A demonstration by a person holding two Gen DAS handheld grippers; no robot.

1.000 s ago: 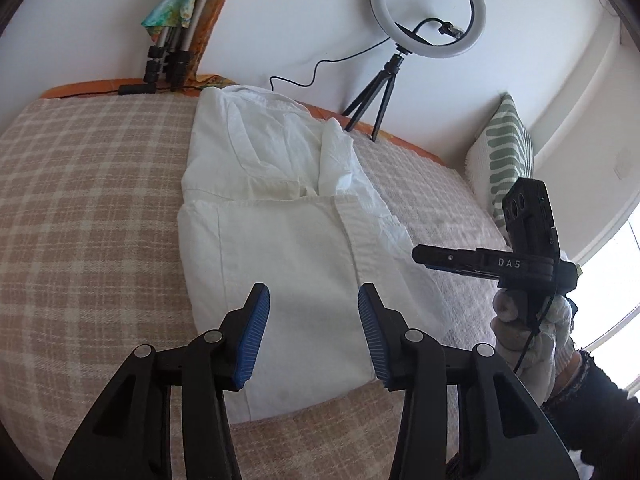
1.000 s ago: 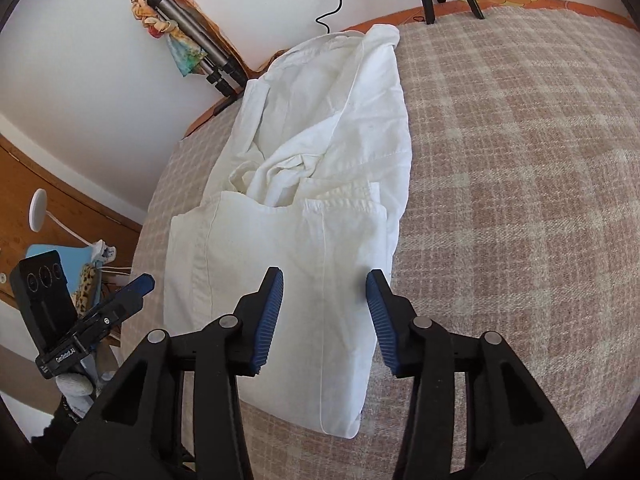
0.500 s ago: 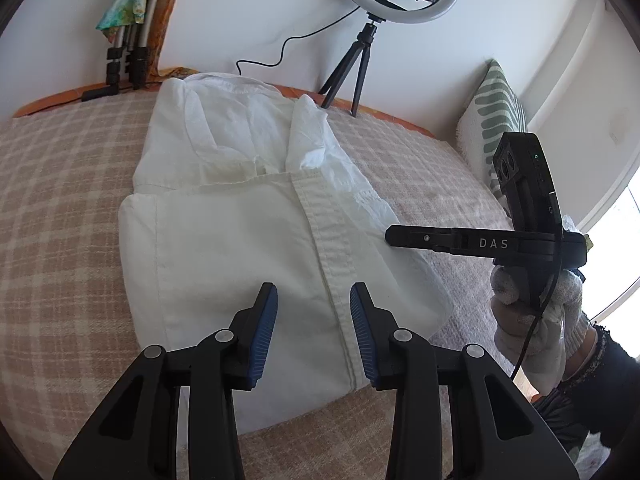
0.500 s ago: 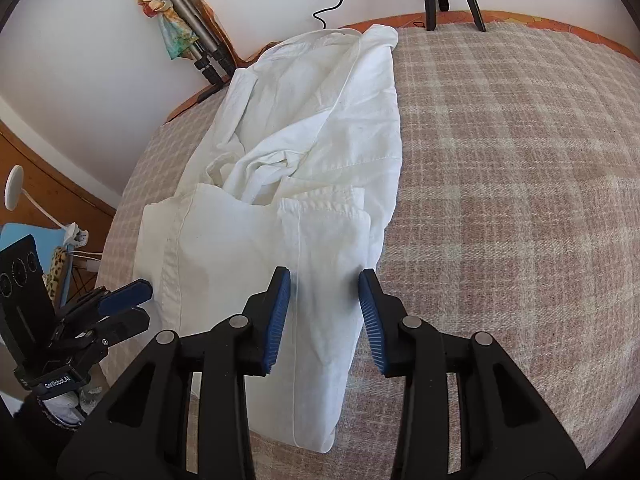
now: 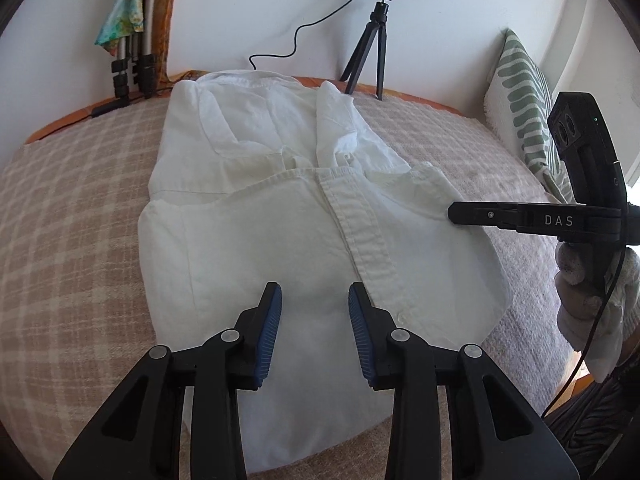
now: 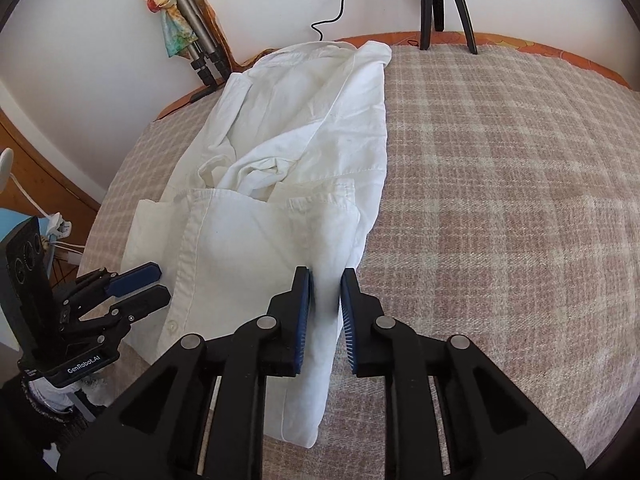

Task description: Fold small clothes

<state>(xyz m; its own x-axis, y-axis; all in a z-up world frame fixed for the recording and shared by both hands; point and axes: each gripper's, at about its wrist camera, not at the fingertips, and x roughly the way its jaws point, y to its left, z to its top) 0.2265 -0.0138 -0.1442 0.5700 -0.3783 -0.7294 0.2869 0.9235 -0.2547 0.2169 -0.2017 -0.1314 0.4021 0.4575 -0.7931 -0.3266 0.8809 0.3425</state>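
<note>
A white button shirt [image 5: 280,208] lies on the plaid bed cover, its lower half folded up over the body; it also shows in the right wrist view [image 6: 280,184]. My left gripper [image 5: 314,300] is open, hovering low over the near folded edge, and appears at the left of the right wrist view [image 6: 138,282]. My right gripper [image 6: 325,280] has its jaws nearly closed on the shirt's right folded edge, with cloth between the blue pads. In the left wrist view it [image 5: 454,214] meets the shirt's right side.
The plaid blanket [image 6: 500,200] covers the bed. A ring light on a tripod [image 5: 376,40] and folded tripods with a colourful cloth [image 5: 128,40] stand at the wall. A green-striped pillow [image 5: 524,96] lies at the right.
Both grippers moved forward and down toward the shirt. The right gripper's jaws narrowed from wide open onto the shirt's right edge. The left jaws narrowed slightly but stay open.
</note>
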